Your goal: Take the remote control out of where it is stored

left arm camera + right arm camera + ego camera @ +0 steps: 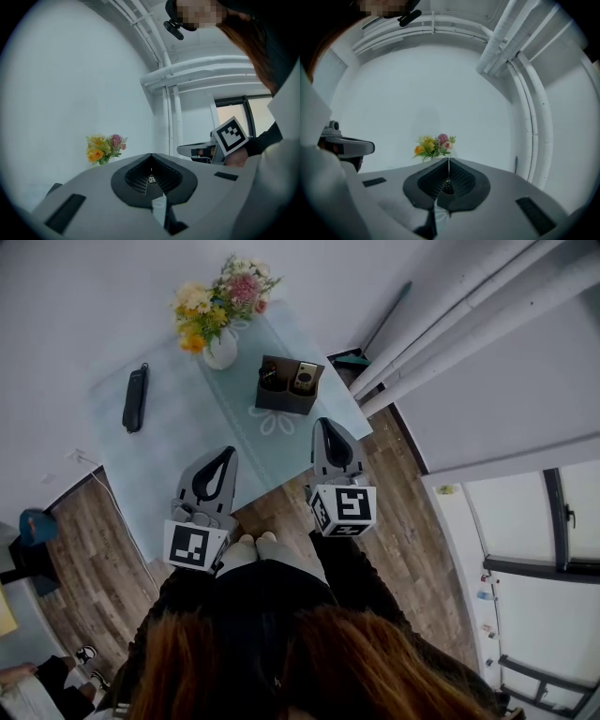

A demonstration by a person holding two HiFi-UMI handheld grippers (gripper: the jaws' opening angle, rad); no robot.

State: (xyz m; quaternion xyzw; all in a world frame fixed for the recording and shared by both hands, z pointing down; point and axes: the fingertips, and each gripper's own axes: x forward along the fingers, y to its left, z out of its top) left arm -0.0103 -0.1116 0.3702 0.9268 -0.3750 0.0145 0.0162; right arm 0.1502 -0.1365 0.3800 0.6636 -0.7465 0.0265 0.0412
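A dark storage box (289, 383) stands on the pale blue table (187, 456), and a light-faced remote control (305, 377) stands upright in its right compartment. My right gripper (325, 423) hovers just in front of the box, shut and empty. My left gripper (228, 452) hangs over the table's front part, to the left of and nearer than the box, jaws together with nothing in them. In the left gripper view the left gripper (151, 154) points at the white wall. The right gripper (449, 159) aims at the flowers in its own view. The box is hidden in both gripper views.
A white vase of flowers (220, 310) stands at the table's far edge, left of the box. A long black object (136, 397) lies on the table's left side. White pipes (450, 324) run along the wall at right. Wooden floor (394, 512) surrounds the table.
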